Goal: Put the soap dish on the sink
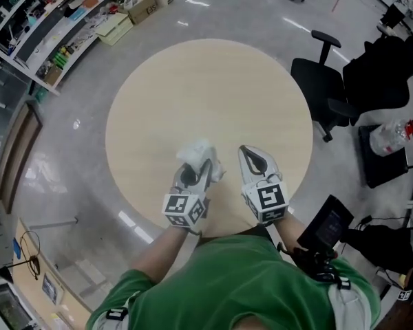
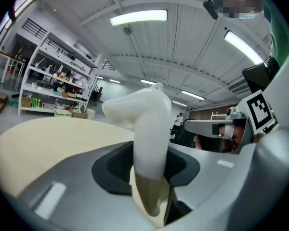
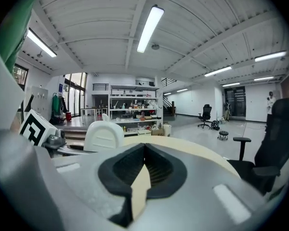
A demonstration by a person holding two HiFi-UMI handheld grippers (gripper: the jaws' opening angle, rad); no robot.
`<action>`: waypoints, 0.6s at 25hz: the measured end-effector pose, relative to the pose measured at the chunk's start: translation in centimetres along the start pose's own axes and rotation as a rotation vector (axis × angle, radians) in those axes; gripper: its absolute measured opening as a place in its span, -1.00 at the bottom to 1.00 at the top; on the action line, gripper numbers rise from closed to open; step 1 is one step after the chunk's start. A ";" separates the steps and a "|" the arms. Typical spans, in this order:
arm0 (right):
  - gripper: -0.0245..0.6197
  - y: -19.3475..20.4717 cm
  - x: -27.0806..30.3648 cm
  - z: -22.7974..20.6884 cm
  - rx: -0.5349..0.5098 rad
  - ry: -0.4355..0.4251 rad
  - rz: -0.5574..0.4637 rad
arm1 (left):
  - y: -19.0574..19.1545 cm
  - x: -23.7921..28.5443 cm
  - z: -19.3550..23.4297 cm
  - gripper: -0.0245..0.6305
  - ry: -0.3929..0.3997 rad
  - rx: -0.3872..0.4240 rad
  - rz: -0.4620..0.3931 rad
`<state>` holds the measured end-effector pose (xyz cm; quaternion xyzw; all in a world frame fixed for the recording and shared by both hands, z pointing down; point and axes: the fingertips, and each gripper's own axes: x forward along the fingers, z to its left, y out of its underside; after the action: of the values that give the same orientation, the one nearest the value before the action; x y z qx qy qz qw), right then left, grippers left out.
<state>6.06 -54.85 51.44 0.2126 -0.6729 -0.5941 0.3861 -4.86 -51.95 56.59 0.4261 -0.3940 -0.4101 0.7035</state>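
left gripper [image 2: 149, 163] clamps the white moulded plastic soap dish [image 2: 145, 121]; right gripper [image 3: 143, 149] closed, empty; no sink in sight; placing remains.

The left gripper [image 1: 195, 165] and right gripper [image 1: 252, 158] are sitting side by side over the near part of the table [image 1: 206, 88], with the soap dish [image 1: 197, 151] sitting between the left one's jaws. A chair [image 1: 321, 82] is standing right of the table. Shelves [image 1: 48, 19] are running along the far left, with a box [image 1: 142, 7] lying beside them.
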 end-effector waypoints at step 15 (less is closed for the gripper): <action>-0.91 9.3 4.7 -2.7 0.115 -0.051 0.216 | 10.7 6.7 3.5 -0.47 -0.014 -0.185 0.309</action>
<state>6.88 -58.16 61.68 0.1453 -0.7346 -0.5146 0.4177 -3.10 -55.81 69.03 0.2912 -0.4205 -0.3346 0.7915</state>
